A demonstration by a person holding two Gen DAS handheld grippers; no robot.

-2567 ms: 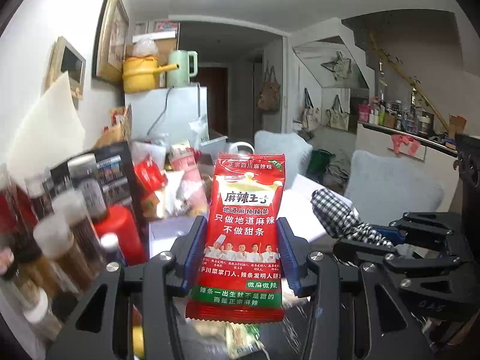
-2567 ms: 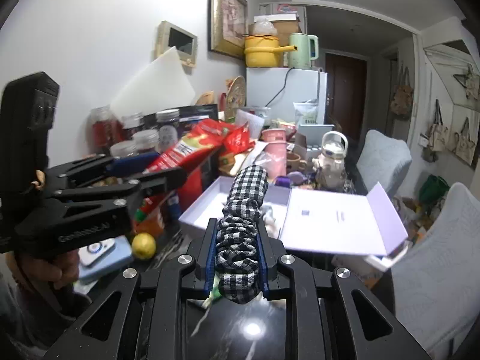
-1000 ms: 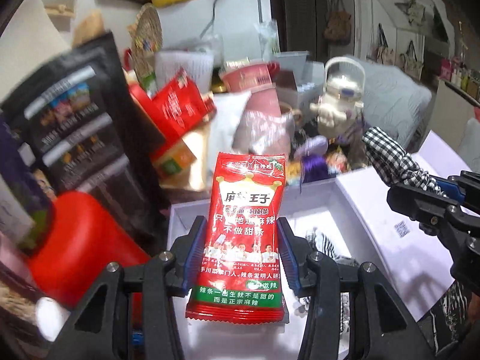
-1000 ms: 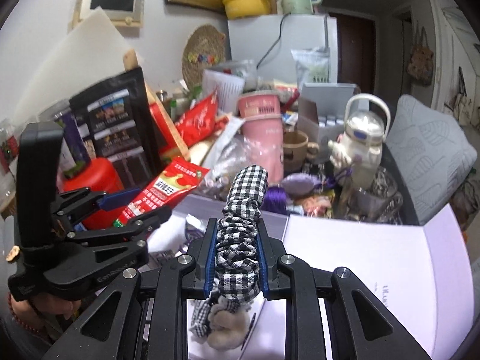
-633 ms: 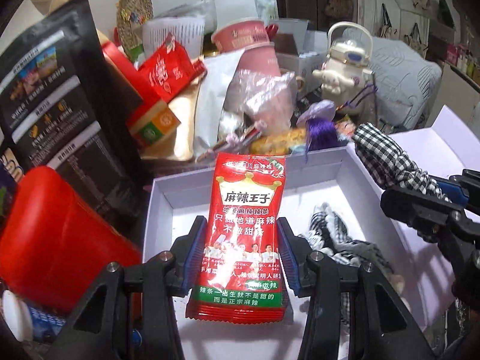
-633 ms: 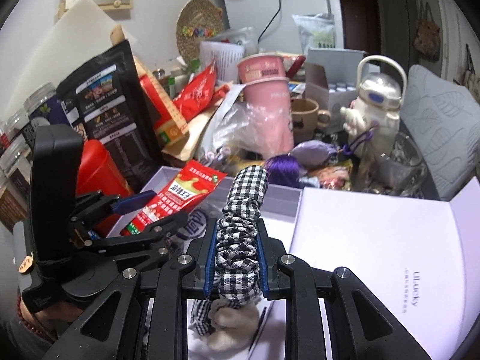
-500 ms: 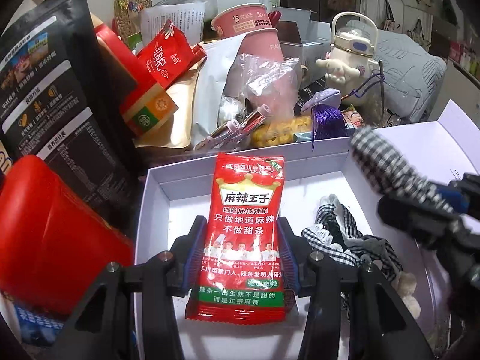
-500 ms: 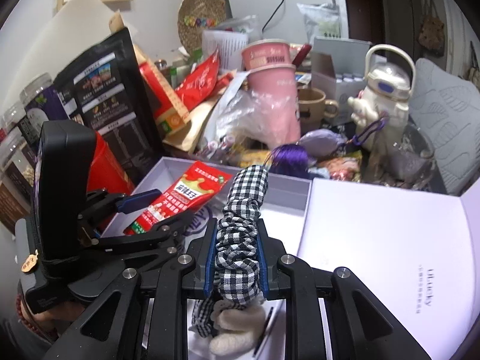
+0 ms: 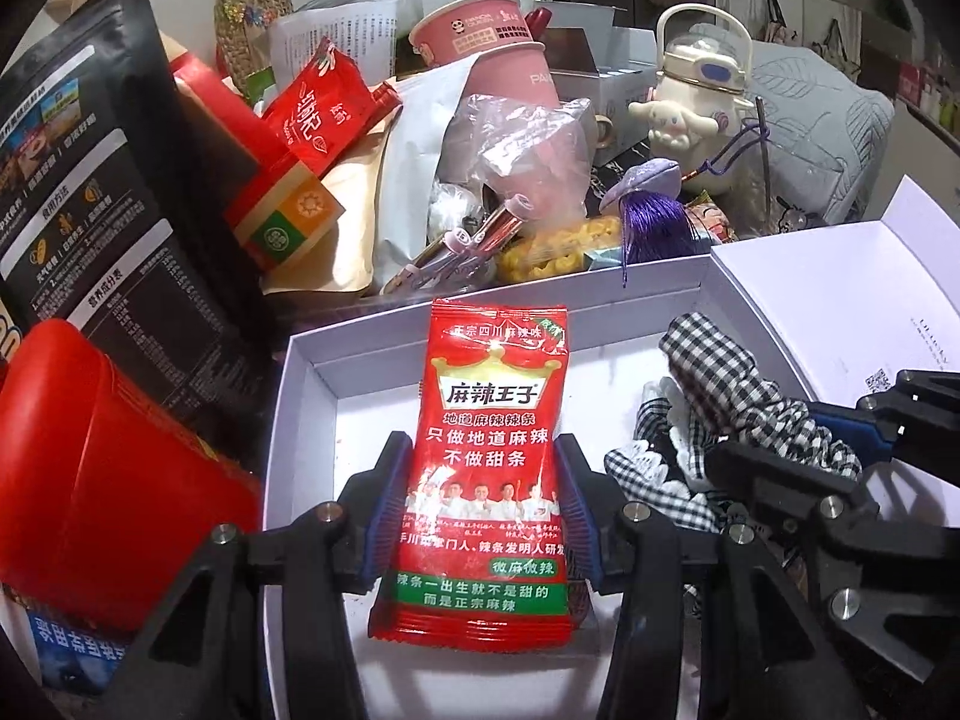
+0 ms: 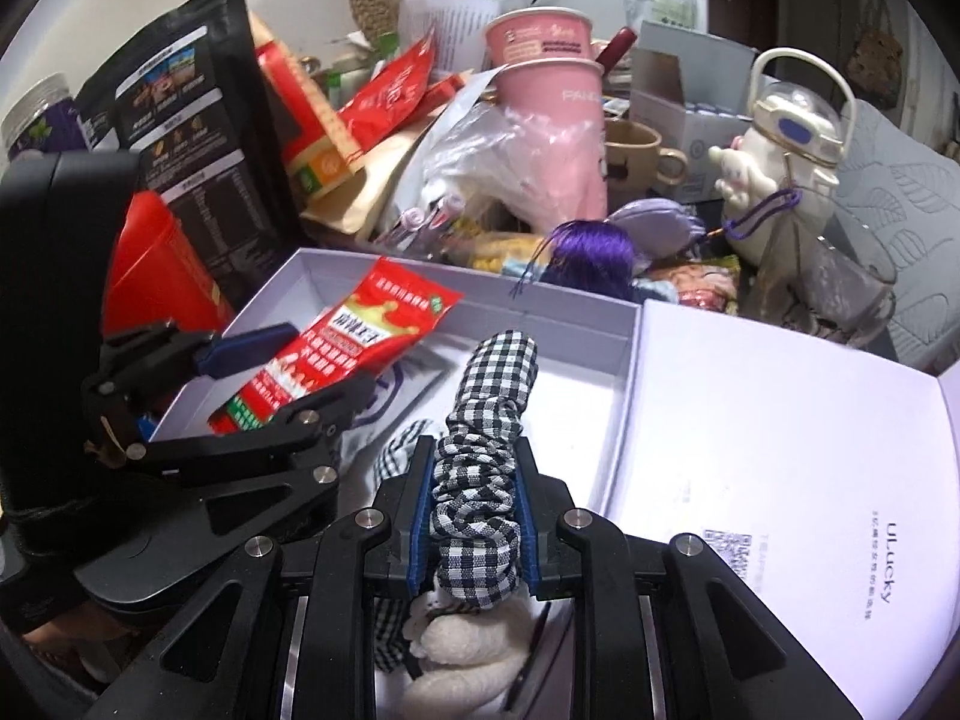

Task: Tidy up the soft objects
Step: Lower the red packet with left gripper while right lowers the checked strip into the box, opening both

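My left gripper (image 9: 480,480) is shut on a red snack packet (image 9: 489,438) and holds it over the left half of the open white box (image 9: 300,360). The packet (image 10: 354,342) and the left gripper (image 10: 282,378) also show in the right wrist view. My right gripper (image 10: 474,498) is shut on a black-and-white checked scrunchie (image 10: 486,438) over the box's right half. The scrunchie (image 9: 738,396) and the right gripper (image 9: 804,438) also show in the left wrist view. Another checked cloth item with white trim (image 9: 648,468) lies in the box below it.
The box's lid (image 10: 780,450) lies open to the right. Behind the box is a heap: pink cups (image 10: 552,78), a black bag (image 10: 174,108), a red canister (image 9: 90,480), a white toy kettle (image 10: 780,138), a purple tassel (image 10: 594,252), red packets (image 9: 318,114).
Both grippers have come down from above the table to just over the open box, still holding the packet and the scrunchie. The box now fills the lower part of both views.
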